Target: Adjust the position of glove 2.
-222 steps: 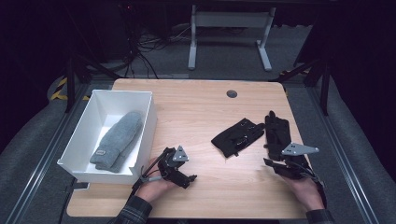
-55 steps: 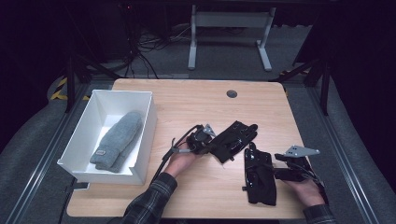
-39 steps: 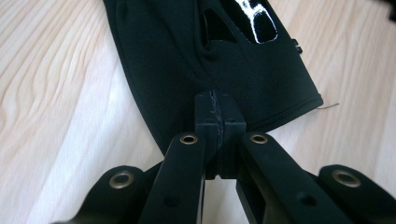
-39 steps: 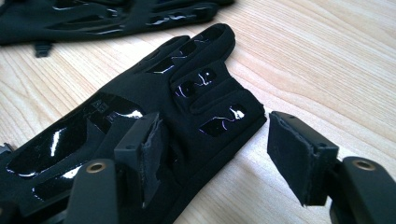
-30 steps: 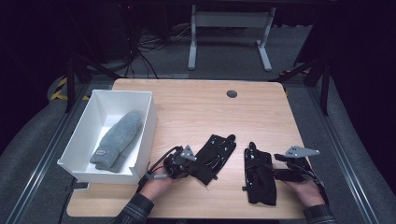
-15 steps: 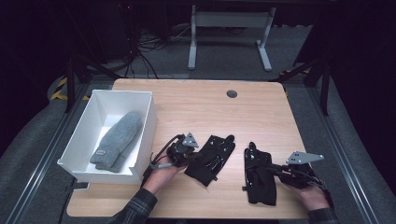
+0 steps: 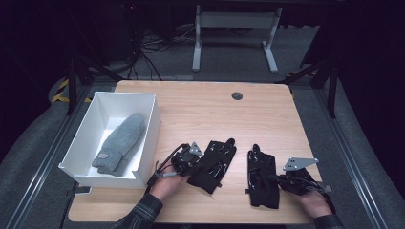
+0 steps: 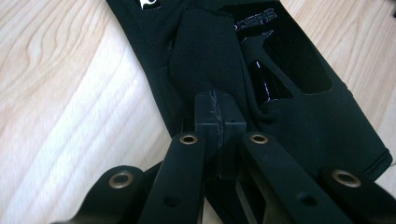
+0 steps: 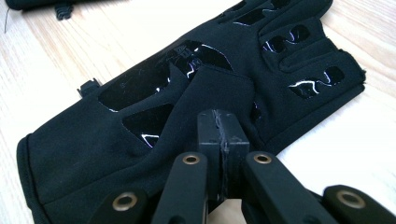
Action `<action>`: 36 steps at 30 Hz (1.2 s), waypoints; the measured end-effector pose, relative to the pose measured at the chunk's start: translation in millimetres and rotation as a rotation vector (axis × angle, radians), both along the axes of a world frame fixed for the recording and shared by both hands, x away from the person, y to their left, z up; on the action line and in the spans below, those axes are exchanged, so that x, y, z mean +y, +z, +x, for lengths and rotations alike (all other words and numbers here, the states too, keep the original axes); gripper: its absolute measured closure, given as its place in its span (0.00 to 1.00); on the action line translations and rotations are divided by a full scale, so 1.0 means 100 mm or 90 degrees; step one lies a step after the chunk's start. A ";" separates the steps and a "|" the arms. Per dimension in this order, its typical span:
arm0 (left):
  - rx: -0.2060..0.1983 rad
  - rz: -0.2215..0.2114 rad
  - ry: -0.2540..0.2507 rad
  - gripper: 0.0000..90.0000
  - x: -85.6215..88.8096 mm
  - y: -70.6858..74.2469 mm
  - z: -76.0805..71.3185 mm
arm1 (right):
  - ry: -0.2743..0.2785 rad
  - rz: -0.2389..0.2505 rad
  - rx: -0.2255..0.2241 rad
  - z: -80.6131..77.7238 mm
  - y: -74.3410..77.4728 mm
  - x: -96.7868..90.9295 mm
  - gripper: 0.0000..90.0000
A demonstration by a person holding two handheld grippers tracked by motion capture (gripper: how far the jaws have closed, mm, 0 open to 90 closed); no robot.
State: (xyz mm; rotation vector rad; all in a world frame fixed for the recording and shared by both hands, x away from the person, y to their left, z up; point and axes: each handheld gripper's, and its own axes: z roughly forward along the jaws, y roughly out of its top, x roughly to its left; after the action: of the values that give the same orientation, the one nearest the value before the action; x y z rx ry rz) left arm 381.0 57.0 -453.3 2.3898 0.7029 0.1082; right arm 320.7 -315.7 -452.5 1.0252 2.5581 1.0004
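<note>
Both black fabric gloves with glossy grip patches lie flat on the pale wood-grain tabletop (image 7: 200,109), near the person's edge, just beside each other but apart: the left glove (image 7: 213,164) angled, the right glove (image 7: 261,178) nearly straight

Left gripper (image 7: 188,160): jaws pressed together, pinching a raised fold of the left glove (image 8: 205,70) at its thumb-side flap; fabric puckers up into the pads in the left gripper view

Right gripper (image 7: 286,179): jaws have just been closing, now together on a pinch of the right glove (image 9: 219,88); cloth tents up between the pads in the right gripper view

Step in hand, as I judge it: grasping the pair, one glove per gripper, both grips just made and neither glove lifted yet. Likely destination is the white open-topped rectangular bin (image 7: 90,167) at the table's left, which already holds a grey knitted mitten (image 7: 122,145)

Next move calls for a clean lift without the thin fold slipping out, then carrying leftward over the bin wall; the right glove has the longer way to go. Limp cloth will hang and swing

Surroundings: round dark grommet (image 7: 237,96) at the table's far edge. Dark grey carpet floor (image 7: 363,157), cables and a white metal frame stand (image 7: 234,28) behind; room dim
</note>
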 end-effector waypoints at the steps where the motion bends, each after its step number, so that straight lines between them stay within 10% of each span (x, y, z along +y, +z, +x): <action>1: 0.002 0.001 0.005 1.00 0.01 0.00 -0.02 | 0.002 0.000 0.001 0.01 0.00 0.01 1.00; 17: -0.012 -0.010 0.048 1.00 0.00 -0.02 -0.05 | 0.052 0.001 0.000 0.19 -0.01 0.36 1.00; 36: -0.013 -0.025 0.024 1.00 -0.16 -0.03 -0.08 | 0.069 -0.001 -0.002 0.28 -0.01 0.53 1.00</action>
State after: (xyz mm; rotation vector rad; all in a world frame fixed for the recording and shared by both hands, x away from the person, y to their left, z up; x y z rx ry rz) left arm 372.5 41.3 -456.0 2.3358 0.7342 0.1329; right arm 348.7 -262.8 -453.7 0.8916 2.6369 1.0249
